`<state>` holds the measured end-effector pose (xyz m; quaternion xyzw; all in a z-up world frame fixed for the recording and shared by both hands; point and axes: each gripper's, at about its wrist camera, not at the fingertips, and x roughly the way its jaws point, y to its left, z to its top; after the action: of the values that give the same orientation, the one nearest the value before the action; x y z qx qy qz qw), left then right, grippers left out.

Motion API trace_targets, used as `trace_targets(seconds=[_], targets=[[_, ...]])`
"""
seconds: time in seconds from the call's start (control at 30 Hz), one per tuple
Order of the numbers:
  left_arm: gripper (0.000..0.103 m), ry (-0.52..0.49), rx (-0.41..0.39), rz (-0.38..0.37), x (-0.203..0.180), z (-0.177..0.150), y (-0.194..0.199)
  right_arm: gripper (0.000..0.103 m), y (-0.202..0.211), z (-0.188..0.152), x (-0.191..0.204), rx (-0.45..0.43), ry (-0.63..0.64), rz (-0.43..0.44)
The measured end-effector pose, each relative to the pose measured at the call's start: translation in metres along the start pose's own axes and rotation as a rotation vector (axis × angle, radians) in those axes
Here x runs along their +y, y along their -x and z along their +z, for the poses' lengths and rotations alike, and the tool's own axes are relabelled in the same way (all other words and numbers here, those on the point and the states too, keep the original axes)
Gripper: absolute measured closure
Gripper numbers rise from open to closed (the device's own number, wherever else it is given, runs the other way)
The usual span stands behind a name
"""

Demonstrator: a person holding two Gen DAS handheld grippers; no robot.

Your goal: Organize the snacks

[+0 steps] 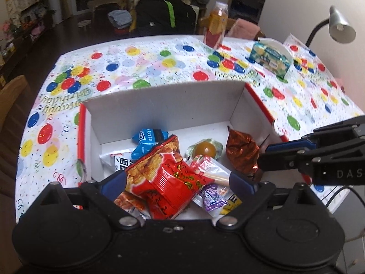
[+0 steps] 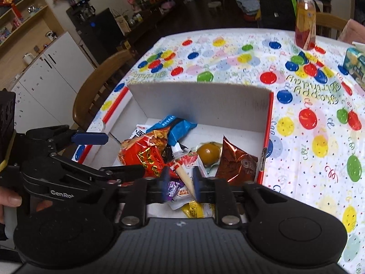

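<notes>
A white cardboard box (image 1: 164,105) with red outer edges sits on the bench (image 1: 146,64), which wears a balloon-print birthday cloth. The snacks lie heaped inside the box. The left gripper (image 1: 178,181) hangs over the near edge of the box, its jaws wide apart with a red crinkled snack bag (image 1: 175,175) lying between them but not clamped. Behind that bag, toward 11 o'clock, lies a blue packet (image 1: 148,140), and a white packet with black characters (image 1: 116,162) sits at 9 o'clock of the heap. A round amber jelly cup (image 1: 205,149) rests near the middle of the box floor, with a copper-brown foil packet (image 1: 241,153) just beside it at 3 o'clock, against the right wall.

The right gripper (image 2: 180,183) is low over the near part of the box, its jaws drawn close around a white pouch printed with a cone-shaped biscuit (image 2: 184,171); whether the pads actually press it I cannot tell. A purple packet (image 2: 174,188) and a yellow packet (image 2: 197,209) lie under it. A thumb (image 2: 10,198) shows at the left edge of the right wrist view.

Farther back on the bench, at 1 o'clock from the box, stands an orange drink bottle (image 1: 216,26), and a teal tissue box (image 1: 270,57) sits at 2 o'clock, well apart from the snacks. A grey desk lamp (image 1: 340,26) leans in beyond it
</notes>
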<state>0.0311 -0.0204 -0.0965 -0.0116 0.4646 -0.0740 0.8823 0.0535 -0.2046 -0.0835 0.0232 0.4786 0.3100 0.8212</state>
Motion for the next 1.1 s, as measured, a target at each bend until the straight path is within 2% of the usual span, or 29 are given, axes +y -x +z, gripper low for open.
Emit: trace_targets(seconds=[0.07,0.1,0.13,0.23,0.3,0.33,0.37,0.5,0.6,0.9,1.1], targets=[[0.007,0.011,-0.016,0.006,-0.002,-0.001,0.007,0.053,0.008,-0.002,-0.001,-0.024,0.004,0.000],[0.006,0.016,-0.025,0.012,-0.003,-0.002,0.011,0.048,0.012,-0.003,-0.001,-0.037,0.007,-0.001],[0.006,0.022,-0.033,0.016,-0.004,-0.002,0.014,0.044,0.016,-0.005,-0.001,-0.050,0.007,-0.002],[0.003,0.042,-0.052,0.020,-0.007,-0.005,0.025,0.042,0.027,-0.009,-0.002,-0.075,0.009,-0.004],[0.002,0.054,-0.064,0.024,-0.008,-0.006,0.031,0.032,0.034,-0.011,-0.001,-0.095,0.016,-0.011],[0.002,0.059,-0.070,0.025,-0.008,-0.007,0.034,0.024,0.037,-0.013,-0.001,-0.104,0.023,-0.017],[0.001,0.064,-0.076,0.026,-0.009,-0.008,0.038,0.021,0.040,-0.014,0.000,-0.115,0.030,-0.022],[0.001,0.084,-0.094,0.029,-0.012,-0.012,0.049,0.018,0.053,-0.019,0.001,-0.168,0.037,-0.032],[0.001,0.090,-0.101,0.045,-0.016,-0.014,0.055,0.002,0.062,-0.025,0.001,-0.224,0.029,-0.046],[0.000,0.131,-0.122,0.098,-0.019,-0.022,0.071,0.000,0.078,-0.049,0.012,-0.326,0.036,-0.123],[0.000,0.122,-0.136,0.113,-0.023,-0.024,0.083,0.000,0.086,-0.052,0.019,-0.353,0.000,-0.163]])
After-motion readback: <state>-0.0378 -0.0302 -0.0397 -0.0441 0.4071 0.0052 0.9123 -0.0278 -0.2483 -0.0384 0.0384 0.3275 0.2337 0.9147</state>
